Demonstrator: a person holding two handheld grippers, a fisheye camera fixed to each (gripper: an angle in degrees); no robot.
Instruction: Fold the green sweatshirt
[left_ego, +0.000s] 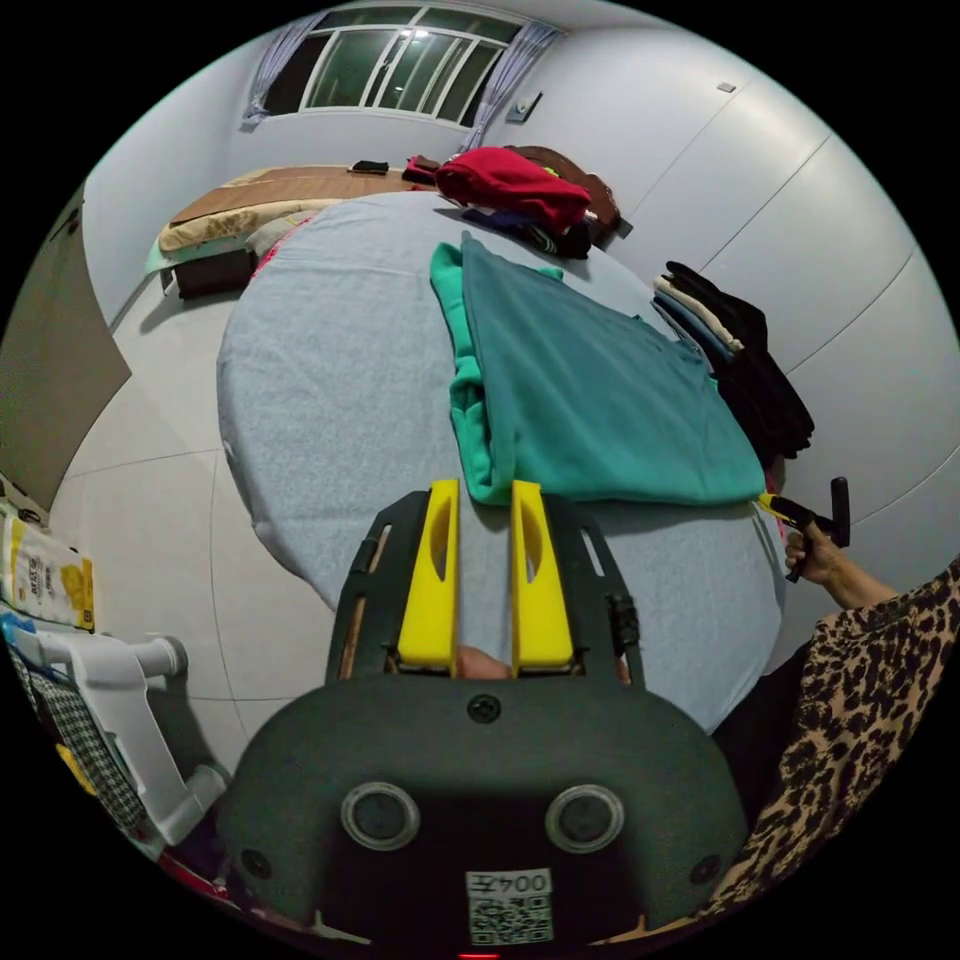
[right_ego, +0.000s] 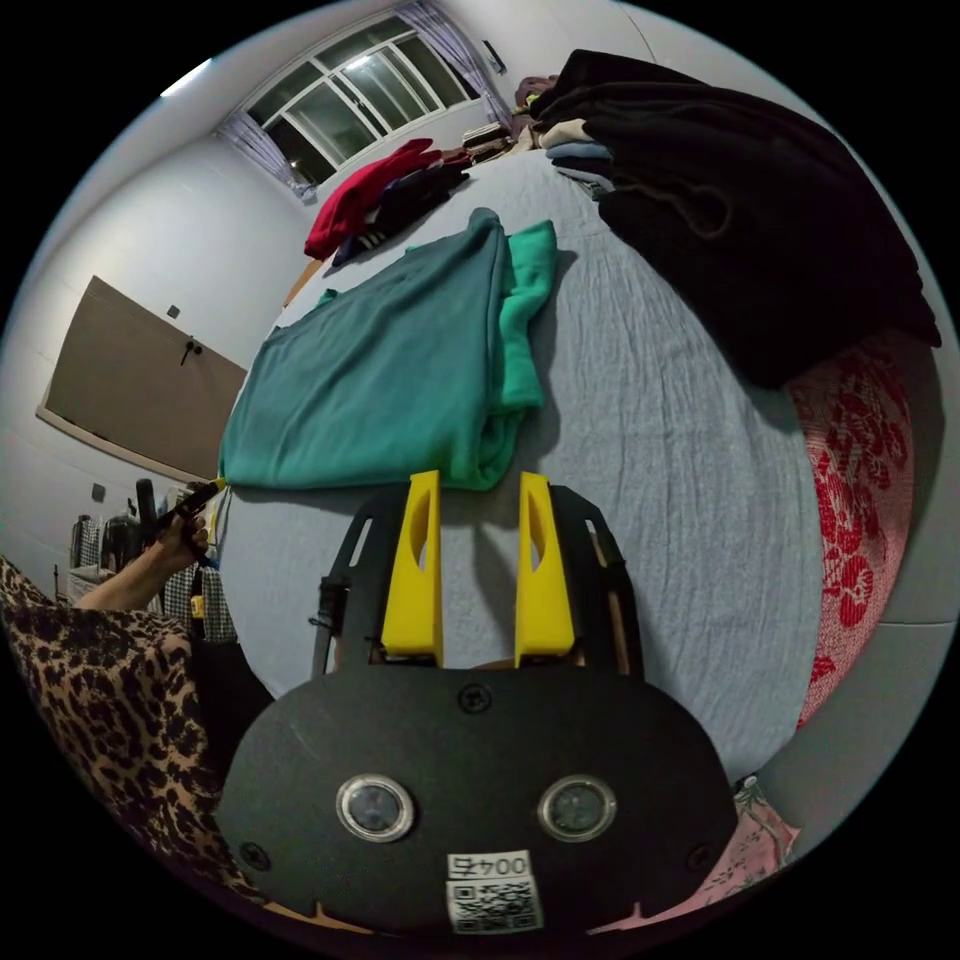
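Observation:
The green sweatshirt (left_ego: 600, 400) (right_ego: 390, 370) lies folded flat on the grey-blue bed sheet (left_ego: 340, 400) (right_ego: 650, 450), with a paler green folded part along one side. My left gripper (left_ego: 485, 490) is at the near corner of the sweatshirt, and that corner reaches just between its tips. Its yellow jaws stand a little apart. My right gripper (right_ego: 478, 480) has its jaws apart just short of the sweatshirt's near edge, with bare sheet between them. In the left gripper view the right gripper (left_ego: 775, 505), held in a hand (left_ego: 815, 555), touches the sweatshirt's other near corner. The left gripper (right_ego: 205, 492) shows at the far-left corner in the right gripper view.
A stack of dark folded clothes (left_ego: 750, 370) (right_ego: 740, 200) sits on the bed beside the sweatshirt. Red and dark garments (left_ego: 515, 190) (right_ego: 370, 195) are heaped at the far end. A leopard-print sleeve (left_ego: 860, 700) (right_ego: 90, 660) is close by. Tiled floor (left_ego: 150, 450) and a white rack (left_ego: 130, 710) lie beside the bed.

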